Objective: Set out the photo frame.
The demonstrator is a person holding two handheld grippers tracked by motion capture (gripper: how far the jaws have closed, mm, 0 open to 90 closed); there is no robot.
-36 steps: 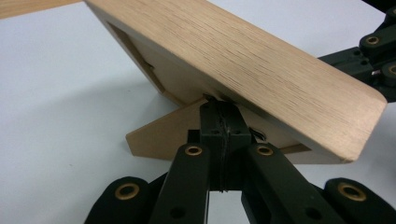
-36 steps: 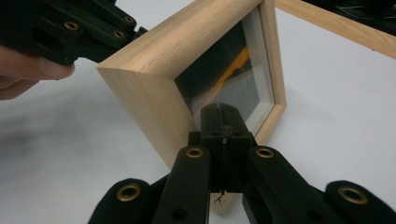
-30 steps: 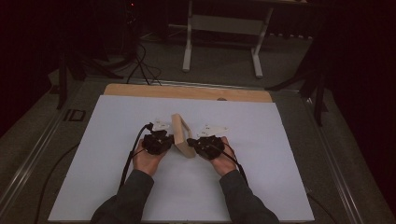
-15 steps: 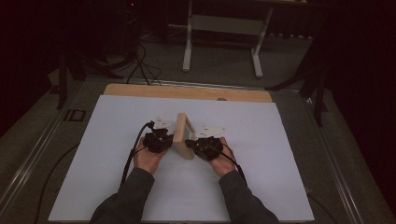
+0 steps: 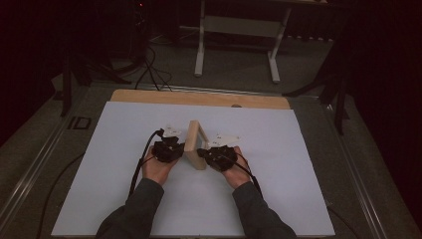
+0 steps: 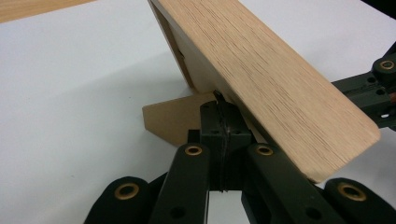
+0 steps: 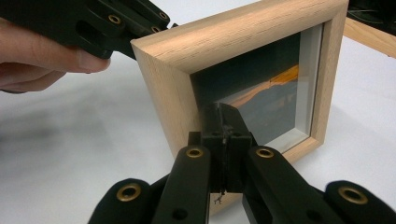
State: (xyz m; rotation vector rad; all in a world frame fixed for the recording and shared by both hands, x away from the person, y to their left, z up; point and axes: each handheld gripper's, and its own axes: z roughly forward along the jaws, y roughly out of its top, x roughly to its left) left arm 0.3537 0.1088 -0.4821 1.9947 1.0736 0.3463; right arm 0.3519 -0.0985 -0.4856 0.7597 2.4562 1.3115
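Note:
A light wooden picture frame stands upright on the white sheet, edge-on in the high view. My left gripper is at its back, shut with nothing between the jaws. In the left gripper view its tips touch the back of the frame just above the flat wooden stand. My right gripper is on the glass side, also shut. Its tips rest against the frame at the inner lower corner by the glass. The left gripper and its hand show behind the frame.
The white sheet covers most of the table, with a bare wooden strip along the far edge. Black cables trail from the grippers toward the person. White table legs stand on the floor beyond.

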